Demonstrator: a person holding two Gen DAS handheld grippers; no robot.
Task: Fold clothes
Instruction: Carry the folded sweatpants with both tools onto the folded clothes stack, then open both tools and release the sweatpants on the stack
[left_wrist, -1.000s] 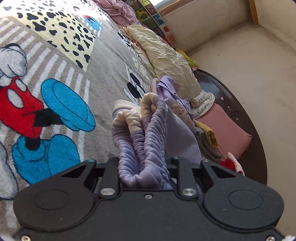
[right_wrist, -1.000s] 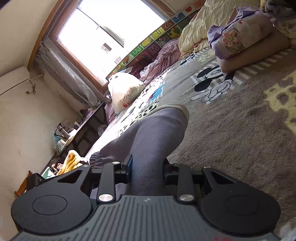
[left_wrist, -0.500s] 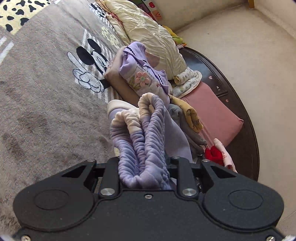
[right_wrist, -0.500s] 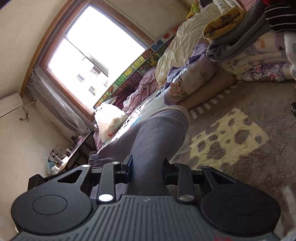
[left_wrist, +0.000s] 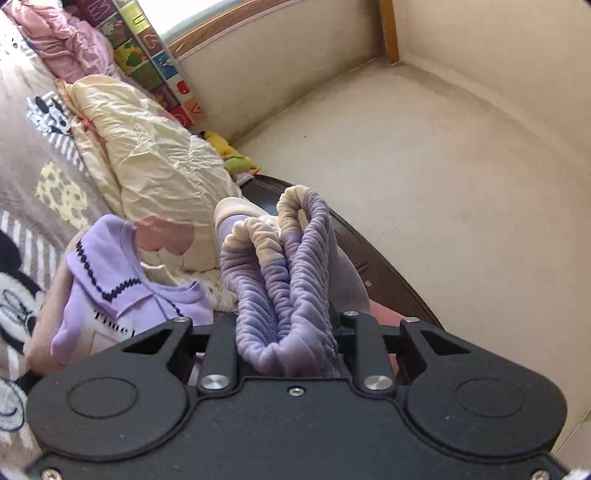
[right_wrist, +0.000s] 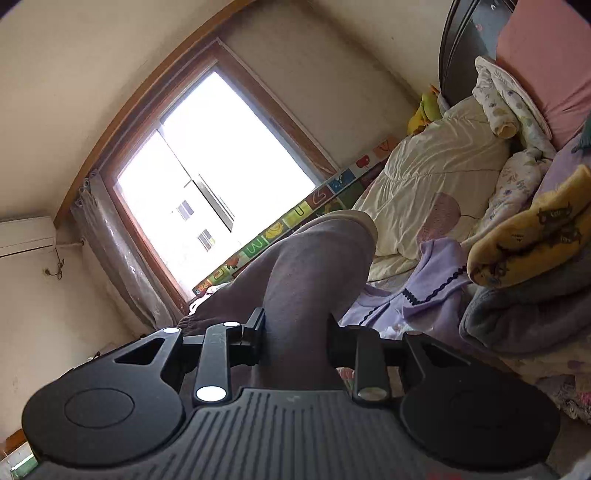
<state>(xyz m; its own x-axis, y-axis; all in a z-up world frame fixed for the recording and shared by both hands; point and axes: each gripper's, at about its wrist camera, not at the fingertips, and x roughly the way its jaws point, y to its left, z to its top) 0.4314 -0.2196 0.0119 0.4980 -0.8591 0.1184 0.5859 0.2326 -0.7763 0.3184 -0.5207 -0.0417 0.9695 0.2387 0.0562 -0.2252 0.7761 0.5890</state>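
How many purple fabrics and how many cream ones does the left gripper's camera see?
Purple: 2, the fleece garment clamped in the left gripper and the lilac top
Cream: 1, the quilt
Total: 3

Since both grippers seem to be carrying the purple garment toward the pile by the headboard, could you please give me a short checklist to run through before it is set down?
1. Left gripper shut on the purple garment, at its gathered elastic band: ok.
2. Right gripper shut on the same garment, on a smooth fold: ok.
3. Fold lying flat and even between the two grippers: cannot tell, the span between them is out of view.
4. Folded pile in reach ahead of the right gripper: ok.
5. Top of the pile free to take it: cannot tell, a yellow garment lies on top.
6. Lilac top loose under the left gripper, might snag: not ok.
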